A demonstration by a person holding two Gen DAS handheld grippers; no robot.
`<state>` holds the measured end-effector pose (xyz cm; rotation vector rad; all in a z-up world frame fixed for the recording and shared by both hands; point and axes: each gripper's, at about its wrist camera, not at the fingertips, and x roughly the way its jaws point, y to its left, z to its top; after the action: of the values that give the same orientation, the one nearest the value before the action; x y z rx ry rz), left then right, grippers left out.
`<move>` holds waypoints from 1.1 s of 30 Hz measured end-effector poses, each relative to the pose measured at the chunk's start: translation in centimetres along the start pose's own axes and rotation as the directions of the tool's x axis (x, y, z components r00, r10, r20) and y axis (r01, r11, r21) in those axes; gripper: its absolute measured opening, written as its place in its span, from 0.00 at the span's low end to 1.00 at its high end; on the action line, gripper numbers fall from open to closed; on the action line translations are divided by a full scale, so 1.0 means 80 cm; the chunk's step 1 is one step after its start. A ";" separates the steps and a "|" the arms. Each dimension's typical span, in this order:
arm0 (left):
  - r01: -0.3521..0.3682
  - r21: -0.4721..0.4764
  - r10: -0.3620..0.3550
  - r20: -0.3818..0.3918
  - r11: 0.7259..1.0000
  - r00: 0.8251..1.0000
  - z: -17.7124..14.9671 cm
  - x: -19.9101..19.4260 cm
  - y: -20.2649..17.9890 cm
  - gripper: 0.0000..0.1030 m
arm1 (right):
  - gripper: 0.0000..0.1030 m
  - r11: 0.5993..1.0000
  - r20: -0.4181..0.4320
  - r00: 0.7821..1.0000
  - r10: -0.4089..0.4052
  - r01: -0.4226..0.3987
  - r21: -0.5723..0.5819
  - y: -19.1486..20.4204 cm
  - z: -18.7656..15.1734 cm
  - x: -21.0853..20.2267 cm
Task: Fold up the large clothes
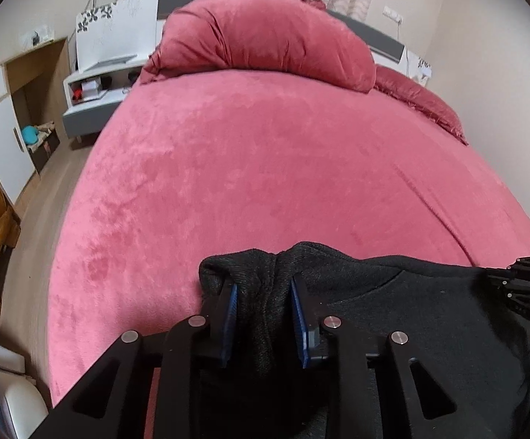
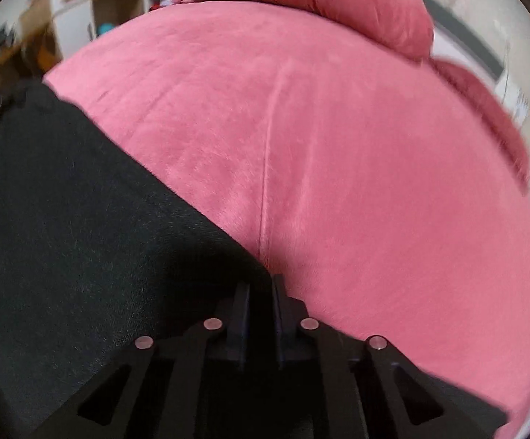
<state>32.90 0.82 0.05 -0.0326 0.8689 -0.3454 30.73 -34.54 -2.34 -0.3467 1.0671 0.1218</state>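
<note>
Black knit cloth, a large sweater (image 1: 393,307), lies along the near edge of a pink plush bed (image 1: 257,168). The left gripper (image 1: 263,292) is clenched on a bunched corner of the sweater, its blue pads (image 1: 299,314) pressing the fabric from both sides. The right gripper (image 2: 261,292) has its jaws drawn together on the sweater's other corner, where the dark edge meets the pink cover. Beyond the sweater the cover stretches open and flat up to a rolled pink duvet (image 1: 265,33) at the headboard. A strip of wooden floor (image 1: 38,197) runs along the left side.
</note>
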 end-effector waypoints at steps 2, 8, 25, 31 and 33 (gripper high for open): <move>0.004 -0.022 -0.004 0.017 1.000 1.000 0.004 -0.006 0.000 0.26 | 0.07 0.999 0.052 0.998 -0.040 0.039 0.022 -0.001 0.003 -0.012; -0.041 -0.076 0.041 0.006 0.996 0.999 0.022 0.016 0.002 0.26 | 0.07 0.981 0.174 0.969 -0.174 0.155 0.120 -0.019 0.039 -0.030; -0.223 0.116 0.224 0.012 0.968 0.975 -0.046 -0.028 0.029 0.73 | 0.34 0.897 0.196 0.964 -0.180 0.080 0.434 -0.034 -0.038 -0.092; -0.187 0.045 0.188 -0.040 0.981 0.981 -0.127 -0.090 0.074 0.73 | 0.35 0.863 0.274 0.961 -0.028 -0.115 0.492 0.023 -0.151 -0.164; -0.154 -0.025 0.152 -0.055 0.988 0.987 -0.153 -0.111 0.092 0.73 | 0.35 0.855 0.272 0.962 0.018 -0.155 0.495 0.044 -0.180 -0.176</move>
<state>20.48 11.86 -2.54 0.0168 0.9229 -0.1908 10.96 -35.09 2.88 0.2016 0.8152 -0.0400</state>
